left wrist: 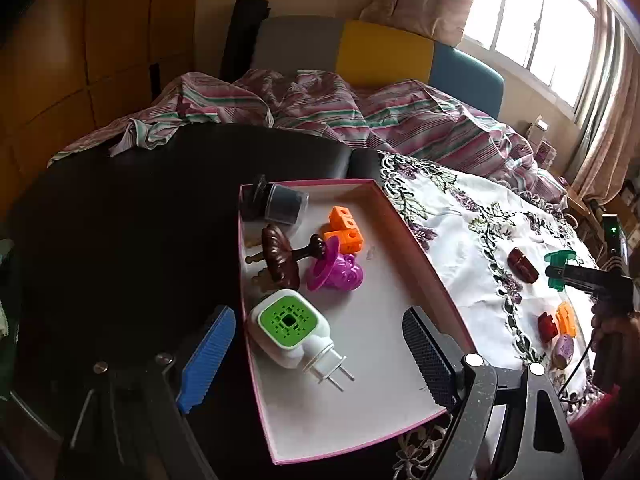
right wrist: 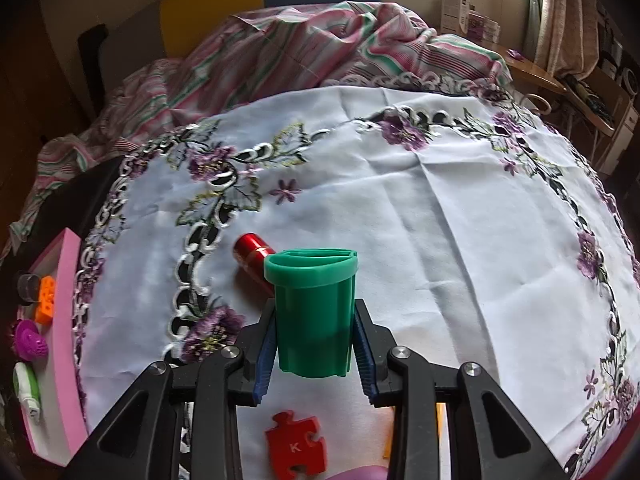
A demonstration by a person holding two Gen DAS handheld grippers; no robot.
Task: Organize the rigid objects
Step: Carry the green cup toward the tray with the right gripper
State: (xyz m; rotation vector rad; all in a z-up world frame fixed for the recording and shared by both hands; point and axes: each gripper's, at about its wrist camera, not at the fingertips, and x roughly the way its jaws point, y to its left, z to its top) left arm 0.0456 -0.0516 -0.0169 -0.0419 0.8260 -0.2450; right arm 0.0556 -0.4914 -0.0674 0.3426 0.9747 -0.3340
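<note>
A white embroidered tablecloth with purple flowers (right wrist: 400,208) covers the table. At its left edge sits a shallow pink-rimmed cardboard tray (left wrist: 424,264) holding a white and green plug-in device (left wrist: 290,326). The left gripper (left wrist: 320,356) hangs above the tray, jaws wide apart, empty. The right gripper (right wrist: 314,354) clamps a green ribbed plastic cup (right wrist: 314,312) above the cloth.

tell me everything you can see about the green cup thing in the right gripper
The green cup is a small, glossy plastic piece with fluted sides, a thicker rim collar and what looks like a divider inside its mouth. It stands roughly upright, clamped on both sides by the right gripper, above the embroidered tablecloth. A red cylinder lies just behind it.
</note>
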